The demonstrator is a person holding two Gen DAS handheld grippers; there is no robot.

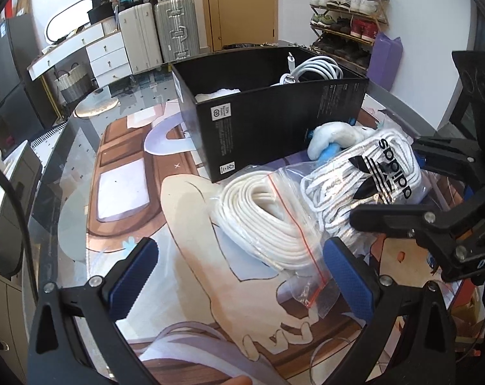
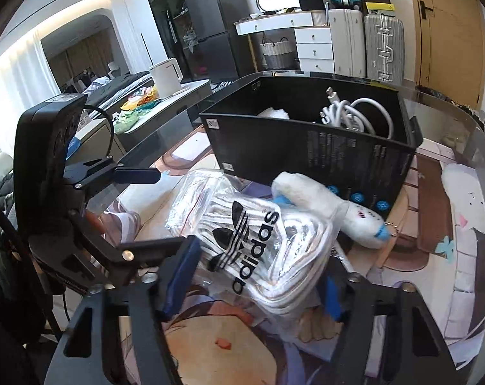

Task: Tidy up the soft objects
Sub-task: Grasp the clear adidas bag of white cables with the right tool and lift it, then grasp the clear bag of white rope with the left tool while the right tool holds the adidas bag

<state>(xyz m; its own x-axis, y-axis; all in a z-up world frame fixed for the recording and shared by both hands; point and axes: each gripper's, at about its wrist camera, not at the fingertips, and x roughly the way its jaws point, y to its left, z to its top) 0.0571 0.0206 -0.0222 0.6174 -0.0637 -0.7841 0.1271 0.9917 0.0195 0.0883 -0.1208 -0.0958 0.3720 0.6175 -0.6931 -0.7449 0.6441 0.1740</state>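
Suitcases [image 1: 159, 32], a shoe rack [image 1: 348, 16] and a door [image 1: 242, 6] back a glass surface [image 1: 66, 166] laid over a printed mat. On it stands a black box [image 1: 274, 122] holding a white cable [image 1: 313, 70]. Left tongs [image 1: 239, 276] sit low and level, spread wide, one pad touching the rope bag [image 1: 268, 221], gripping nothing. Right tongs [image 2: 255, 285] reach in from the right, blue pads either side of the adidas bag [image 2: 252, 247]; whether they pinch it I cannot tell. A plush toy [image 2: 332, 208] lies against the box.
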